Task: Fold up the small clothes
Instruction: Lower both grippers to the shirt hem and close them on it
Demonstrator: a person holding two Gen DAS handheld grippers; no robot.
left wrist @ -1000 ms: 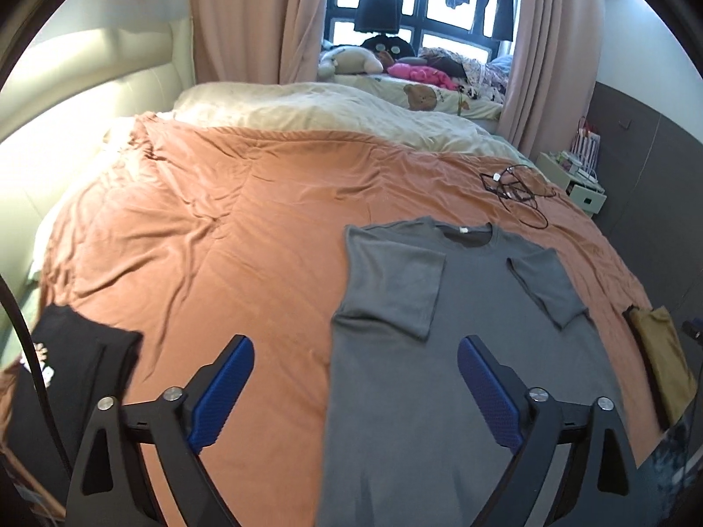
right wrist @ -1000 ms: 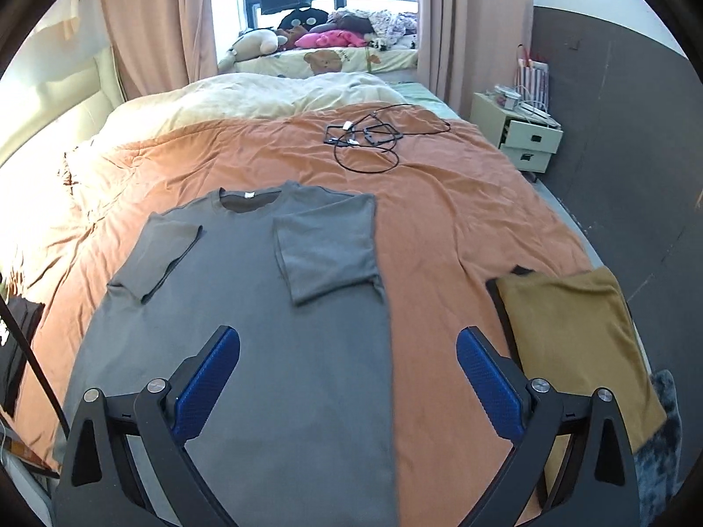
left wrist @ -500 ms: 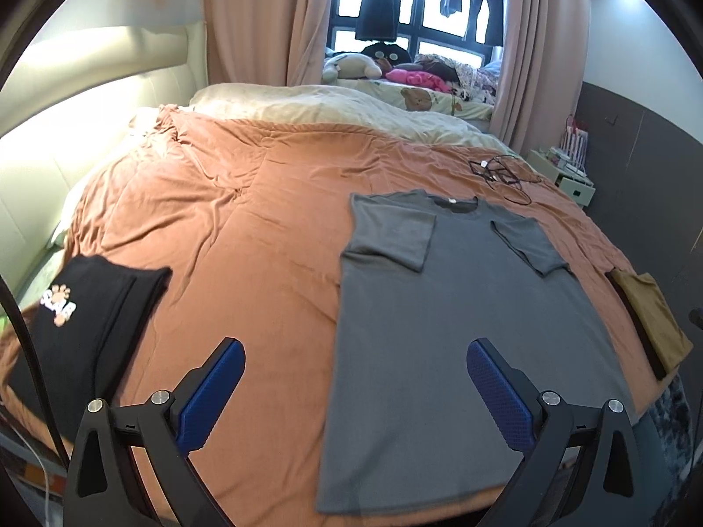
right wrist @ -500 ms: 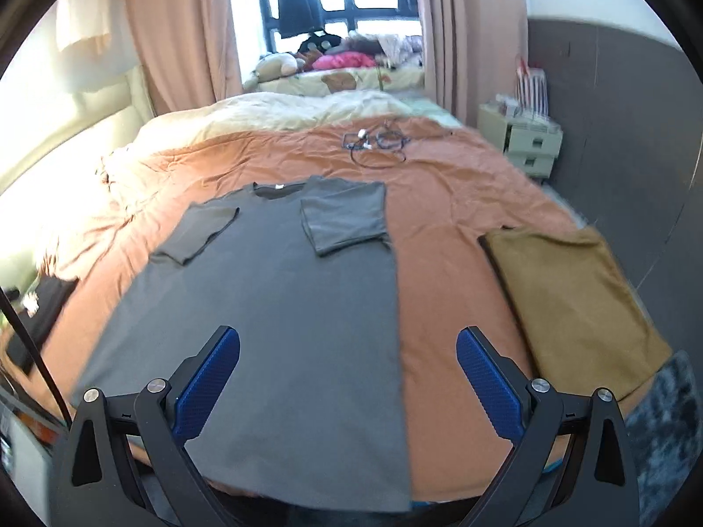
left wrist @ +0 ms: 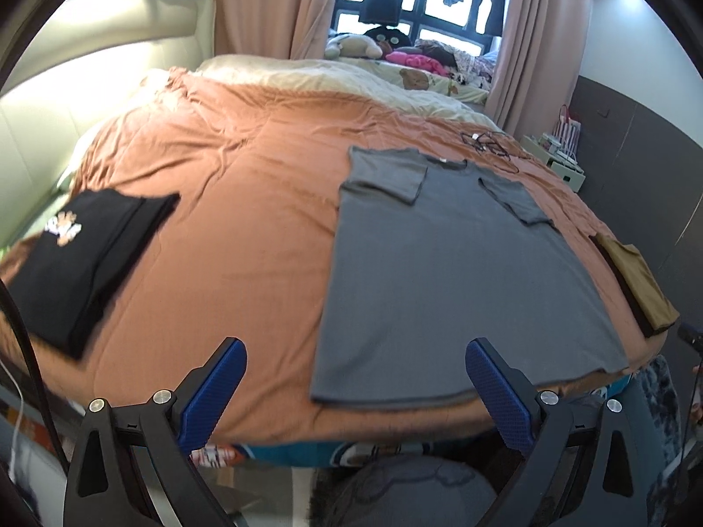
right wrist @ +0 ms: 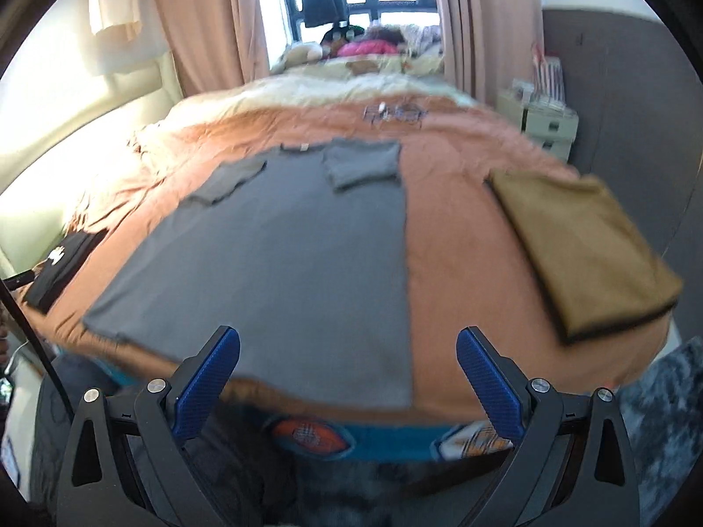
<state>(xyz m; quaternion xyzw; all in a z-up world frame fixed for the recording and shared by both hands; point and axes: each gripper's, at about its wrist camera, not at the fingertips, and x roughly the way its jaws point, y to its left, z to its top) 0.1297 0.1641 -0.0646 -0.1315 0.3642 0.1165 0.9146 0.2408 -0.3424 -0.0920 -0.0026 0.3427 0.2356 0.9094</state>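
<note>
A grey T-shirt (left wrist: 457, 263) (right wrist: 281, 259) lies flat on the orange bedspread (left wrist: 246, 202) (right wrist: 457, 237), both sleeves folded inward, its hem at the bed's near edge. My left gripper (left wrist: 356, 382) hangs open just off that near edge, in front of the shirt's lower left corner. My right gripper (right wrist: 347, 373) is open too, held in front of the hem's right half, touching nothing. The right wrist view is blurred by motion.
A folded black garment (left wrist: 83, 254) (right wrist: 61, 268) with a print lies at the bed's left edge. A folded mustard garment (right wrist: 580, 250) (left wrist: 637, 281) lies at the right edge. Black cables (left wrist: 487, 145) rest far up the bed. A white nightstand (right wrist: 545, 123) stands right.
Both grippers have pulled back toward the foot of the bed, from over the shirt to beyond its hem. The shirt has not moved. Both stayed open.
</note>
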